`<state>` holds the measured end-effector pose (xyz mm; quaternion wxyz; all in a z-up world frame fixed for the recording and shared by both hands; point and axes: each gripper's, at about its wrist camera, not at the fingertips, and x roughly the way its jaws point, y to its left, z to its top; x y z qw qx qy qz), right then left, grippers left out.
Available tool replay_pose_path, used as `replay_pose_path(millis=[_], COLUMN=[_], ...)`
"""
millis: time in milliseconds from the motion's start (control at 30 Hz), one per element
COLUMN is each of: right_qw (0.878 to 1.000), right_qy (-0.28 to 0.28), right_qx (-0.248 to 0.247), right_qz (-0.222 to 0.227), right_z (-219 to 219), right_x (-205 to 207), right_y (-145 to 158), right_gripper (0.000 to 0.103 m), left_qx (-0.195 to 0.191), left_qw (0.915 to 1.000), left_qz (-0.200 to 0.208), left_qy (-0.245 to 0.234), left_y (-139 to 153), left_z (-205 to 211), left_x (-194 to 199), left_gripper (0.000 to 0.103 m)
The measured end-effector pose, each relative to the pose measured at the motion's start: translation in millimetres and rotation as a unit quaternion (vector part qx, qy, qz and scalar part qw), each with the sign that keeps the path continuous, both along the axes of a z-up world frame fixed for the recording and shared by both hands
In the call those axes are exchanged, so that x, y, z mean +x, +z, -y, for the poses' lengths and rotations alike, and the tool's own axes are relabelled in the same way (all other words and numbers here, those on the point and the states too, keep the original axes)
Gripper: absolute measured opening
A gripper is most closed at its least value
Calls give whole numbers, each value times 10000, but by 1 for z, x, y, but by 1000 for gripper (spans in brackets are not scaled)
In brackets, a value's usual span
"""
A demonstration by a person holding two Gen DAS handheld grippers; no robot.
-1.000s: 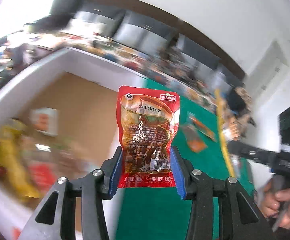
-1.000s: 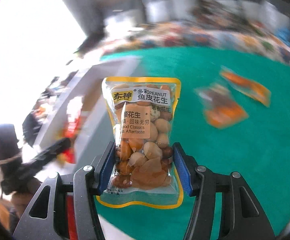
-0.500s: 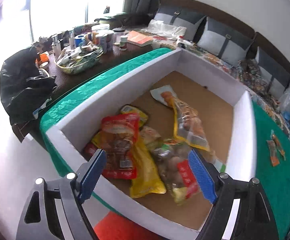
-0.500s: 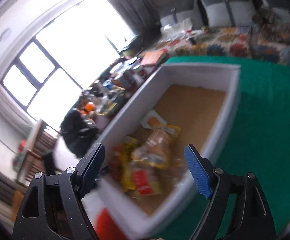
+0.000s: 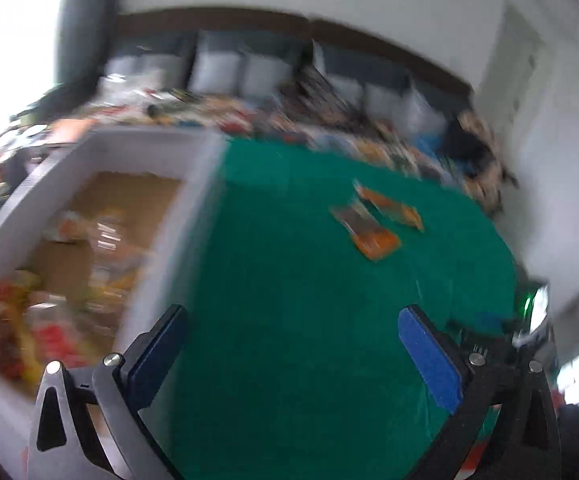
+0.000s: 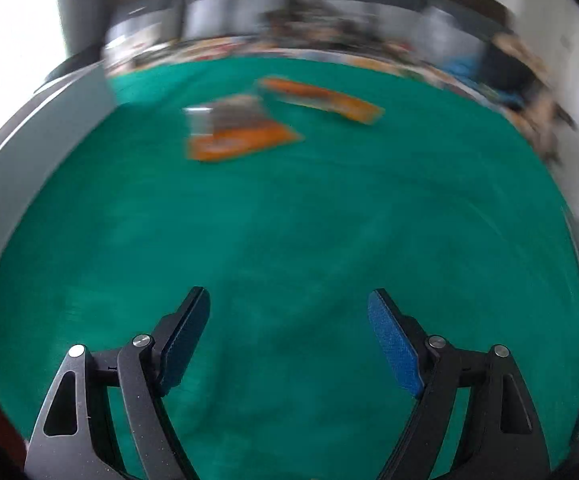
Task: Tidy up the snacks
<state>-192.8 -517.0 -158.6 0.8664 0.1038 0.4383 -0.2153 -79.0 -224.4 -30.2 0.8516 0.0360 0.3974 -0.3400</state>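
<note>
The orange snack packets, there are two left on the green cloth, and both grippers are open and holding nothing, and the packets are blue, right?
Nearly: they are orange, not blue. The right wrist view shows the nearer packet and farther packet on the green cloth; the left gripper and right gripper are open, holding nothing.

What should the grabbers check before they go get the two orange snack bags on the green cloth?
1. Left gripper open with nothing between its pads: ok.
2. Right gripper open with nothing between its pads: ok.
3. Two orange packets, the nearer packet and the farther packet, lie flat on the green cloth: ok.
4. Whether the two packets touch or overlap: cannot tell, both views are blurred.
5. Bare cloth between the right gripper and the packets, nothing in the way: ok.
6. White box beside the cloth has bare brown floor left for more snacks: ok.
</note>
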Motion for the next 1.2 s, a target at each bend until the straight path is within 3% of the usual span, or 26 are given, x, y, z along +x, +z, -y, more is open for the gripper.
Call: replay_pose_path(millis=[167, 367, 467, 633, 767, 833, 933, 1033, 1200], right_qw=[9983, 9969, 9970, 9977, 9976, 9977, 9976, 9977, 9977], right_qy=[-587, -714, -706, -668, -670, -669, -669, -664, -655], right_qx=[15, 131, 124, 5, 6, 4, 4, 14, 21], right_qz=[8, 300, 278, 145, 149, 145, 147, 152, 155], right_z=[37, 51, 52, 49, 49, 49, 49, 49, 50], right_x=[-30, -44, -38, -38, -39, -39, -39, -40, -42], right_y=[-16, -17, -22, -29, -29, -29, -28, -28, -28], right_gripper=[84, 84, 86, 89, 89, 89, 89, 90, 90], left_qx=[750, 1237, 1316, 1565, 1433, 1506, 1771, 1122, 495], left_qw=[9943, 9894, 9885, 9872, 9895, 9881, 9802, 9836, 9838], left_qz=[-637, -718, -750, -295, -168, -281, -871, -1412, -1718], left_qy=[-404, -244, -43, 30, 46, 102, 161, -98, 126], left_y=[-82, -124, -137, -144, -146, -145, -141, -123, -90], left_z=[82, 124, 131, 138, 135, 137, 153, 176, 236], left_x=[0, 12, 19, 13, 11, 14, 31, 60, 129], left_gripper=[102, 103, 103, 103, 103, 103, 103, 103, 103])
